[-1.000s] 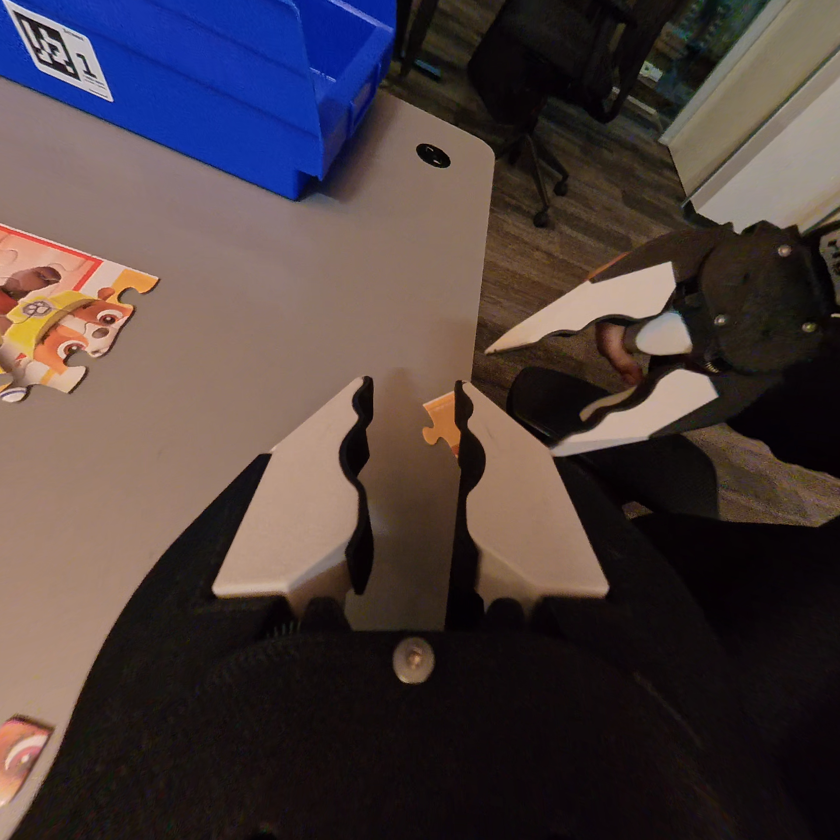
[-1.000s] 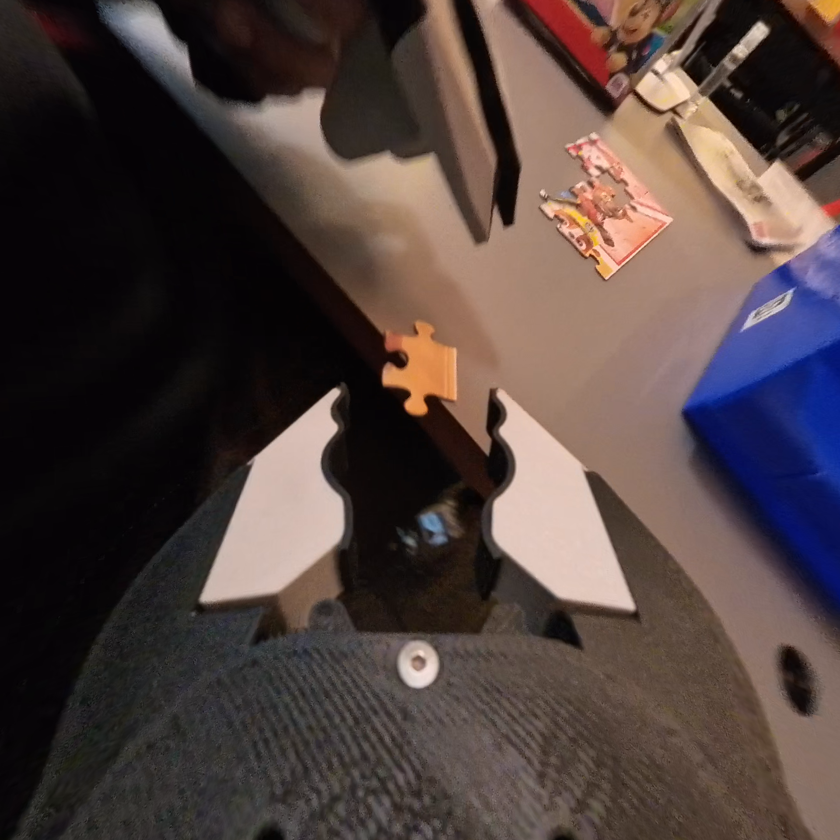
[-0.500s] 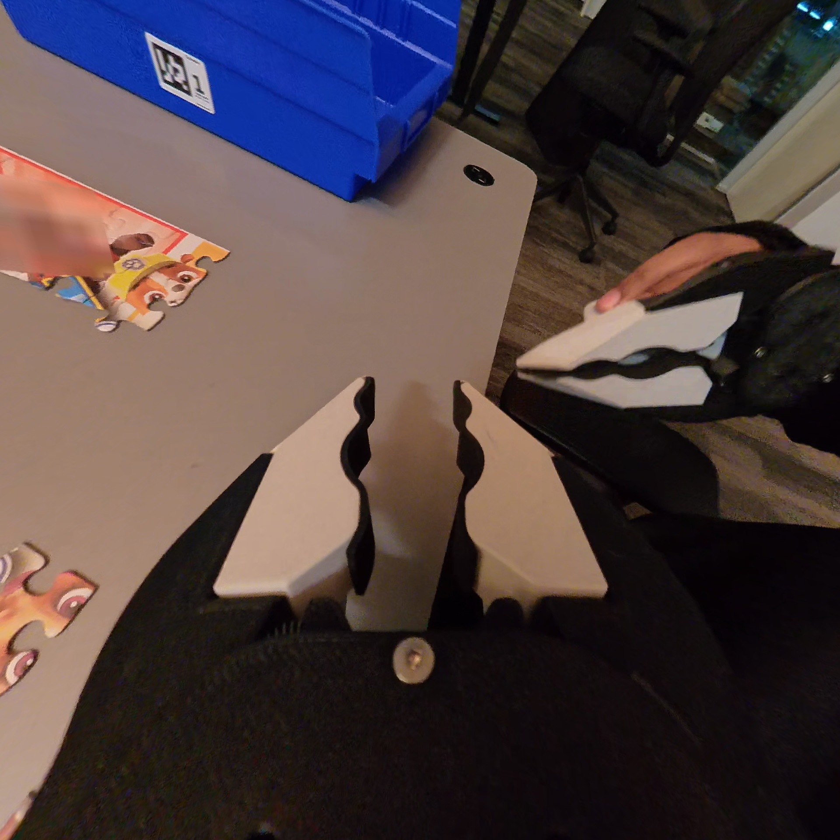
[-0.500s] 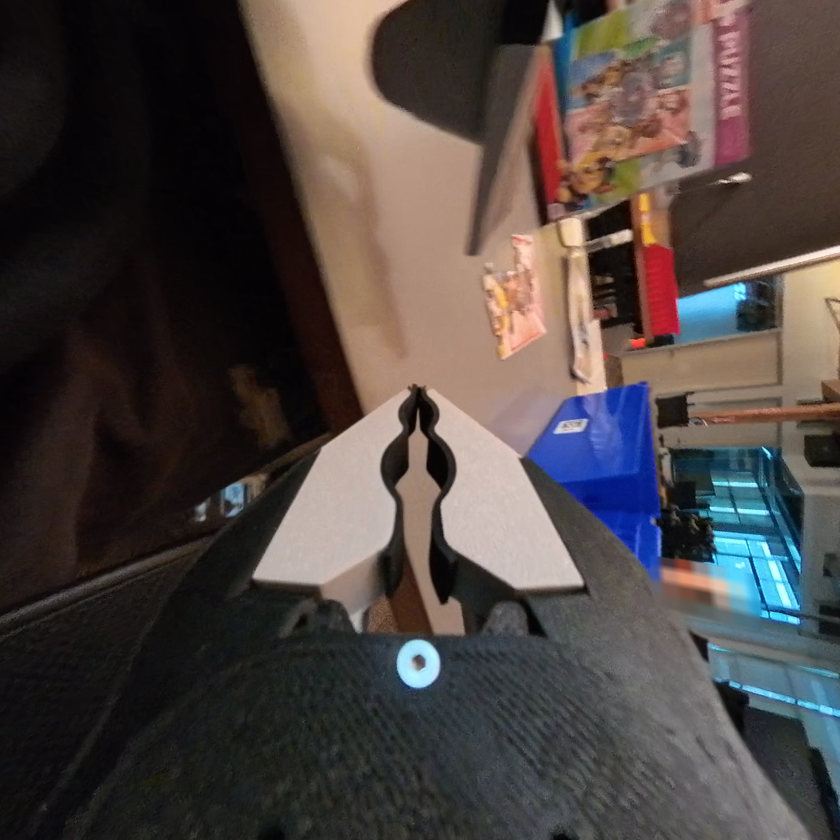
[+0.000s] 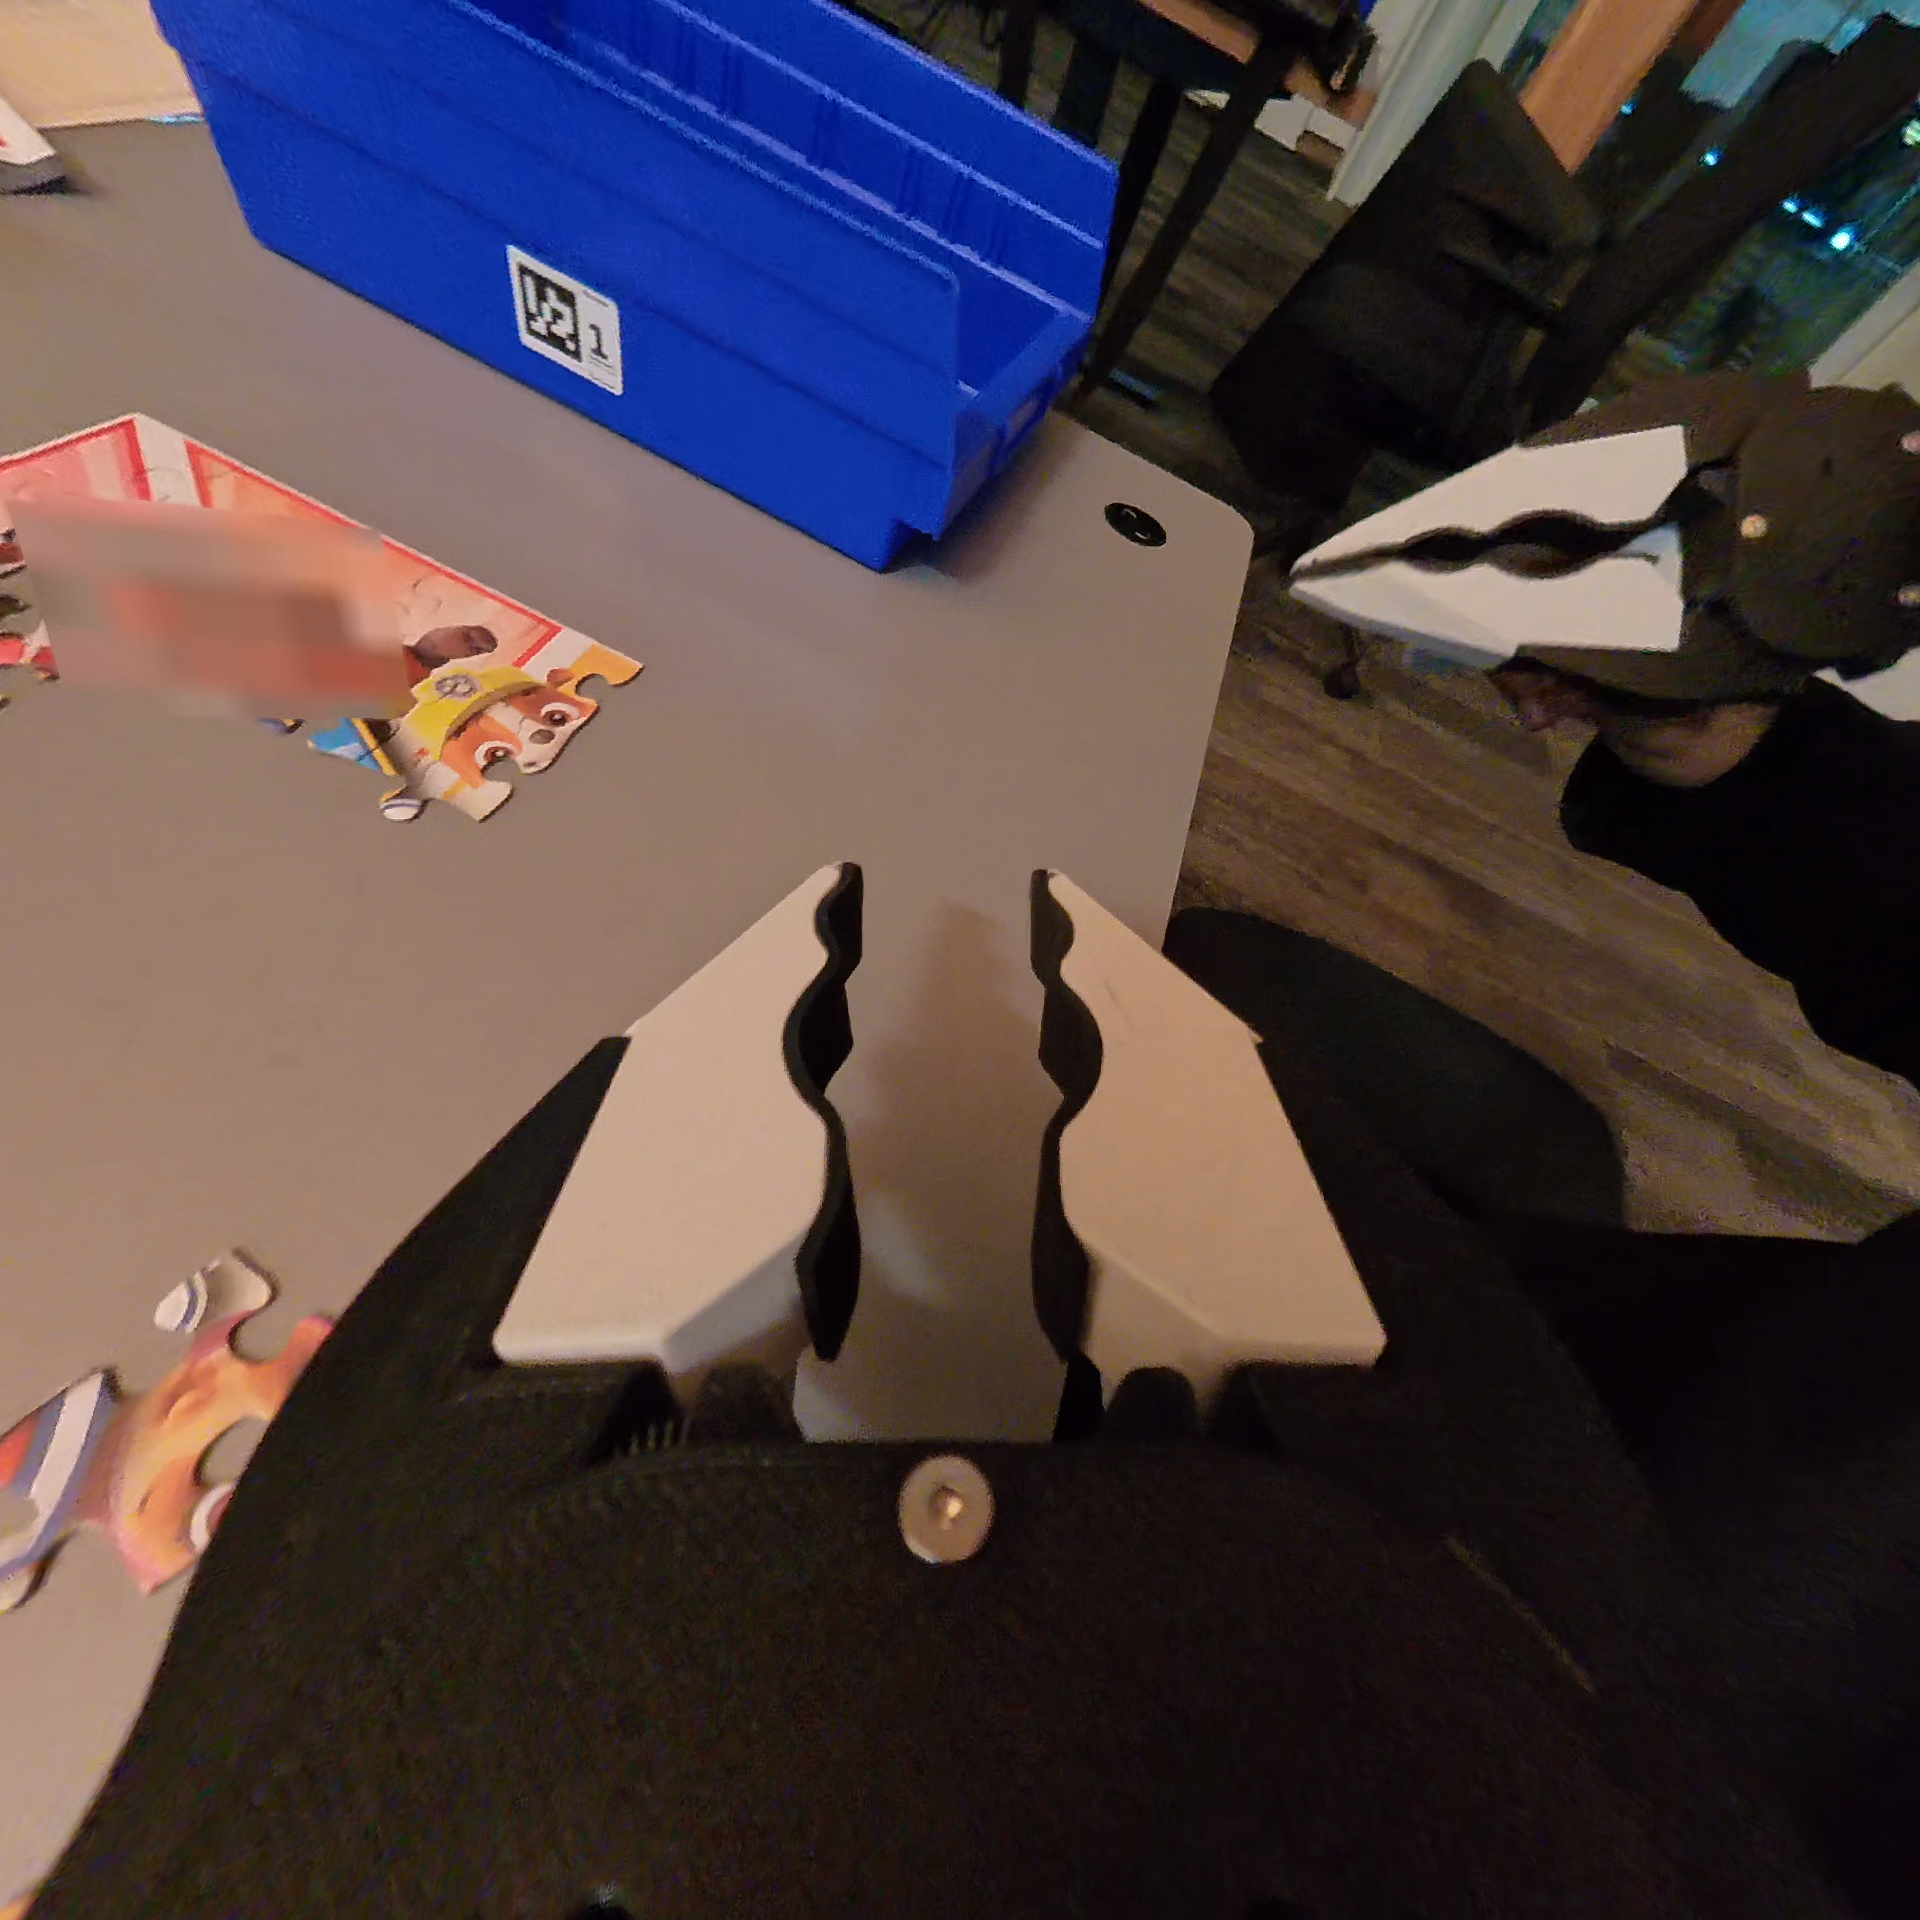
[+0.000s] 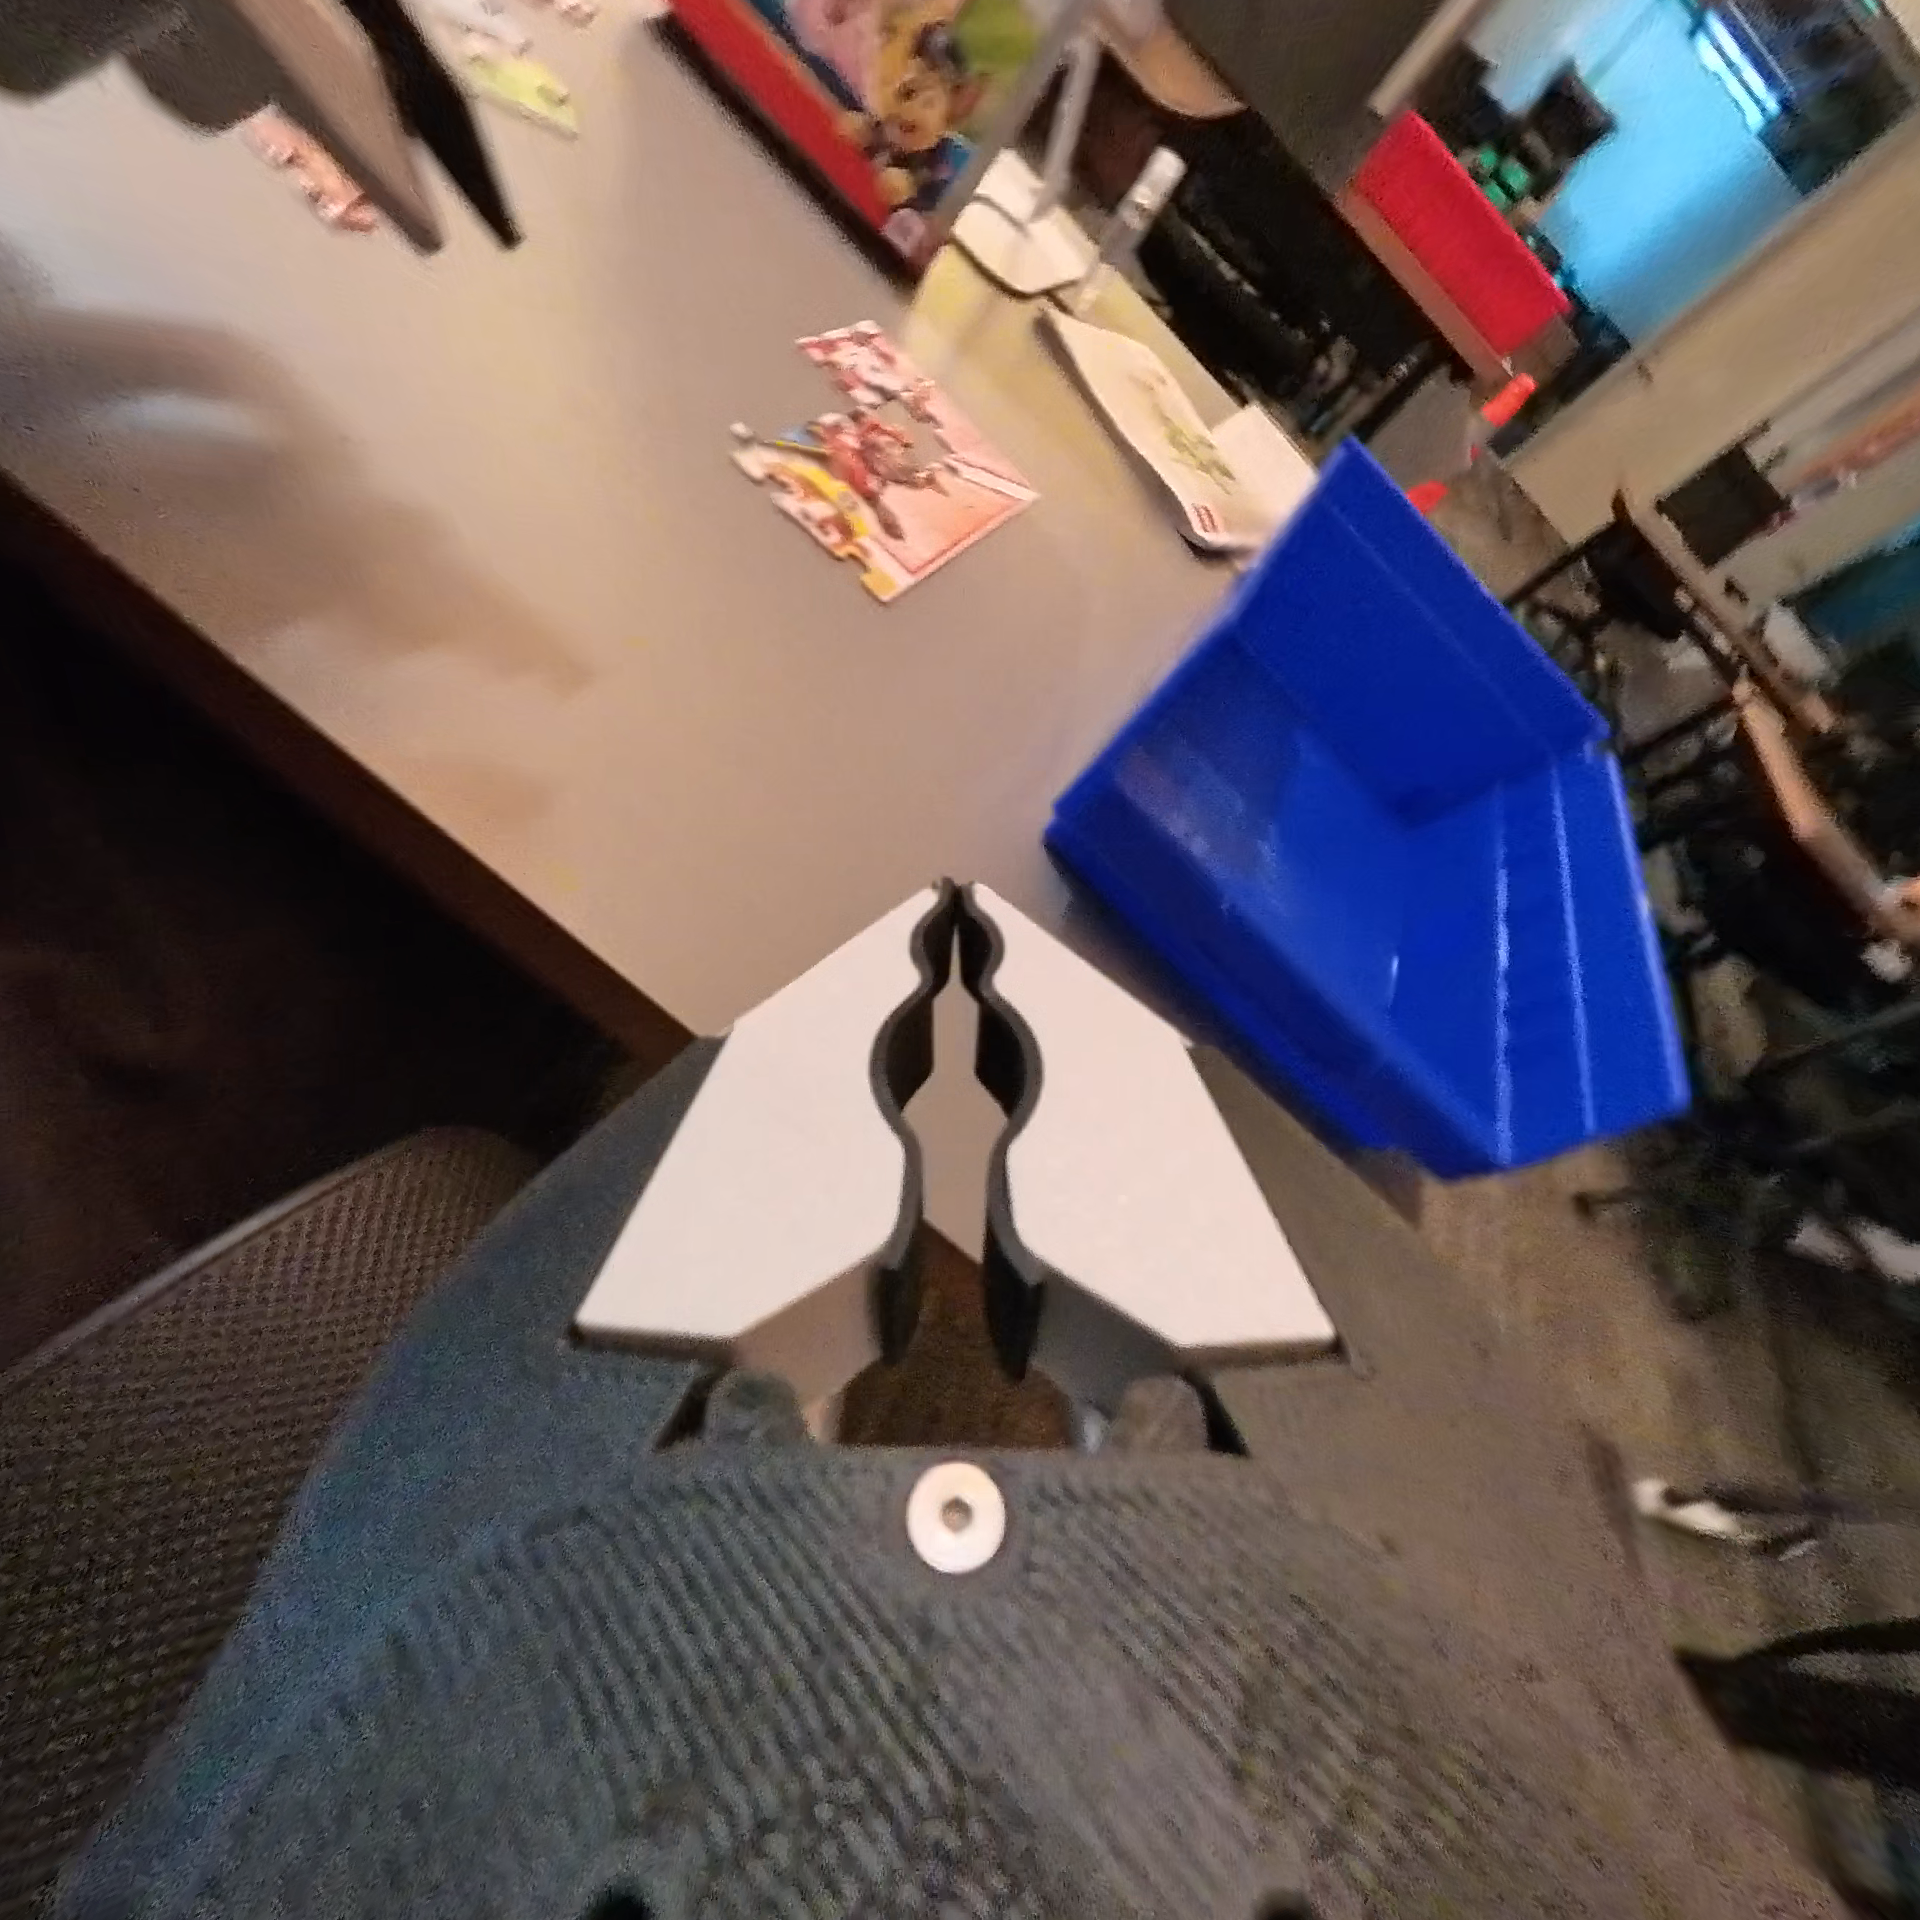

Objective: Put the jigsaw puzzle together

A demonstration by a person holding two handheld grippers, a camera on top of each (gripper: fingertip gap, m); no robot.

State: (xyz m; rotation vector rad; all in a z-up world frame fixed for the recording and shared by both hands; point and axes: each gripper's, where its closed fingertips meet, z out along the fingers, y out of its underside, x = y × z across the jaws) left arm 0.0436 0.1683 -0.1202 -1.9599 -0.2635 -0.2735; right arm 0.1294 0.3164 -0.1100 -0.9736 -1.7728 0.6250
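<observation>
The left tool [image 5: 945, 883] hovers over bare grey table [image 5: 727, 748], its fingers parted with nothing between them. The assembled puzzle section [image 5: 488, 717] lies well to its left, and a loose puzzle piece [image 5: 135, 1455] sits by its body. The right tool [image 6: 958, 891], fingertips pressed together, is held off the table corner beside the blue bin [image 6: 1403, 883]. Whether it pinches anything cannot be told. Only the right wrist view shows the bin's open front.

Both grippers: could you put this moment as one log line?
left gripper: open, holds nothing, over grey table | right gripper: shut, tips together, beside blue bin | partly assembled puzzle: flat on table
</observation>
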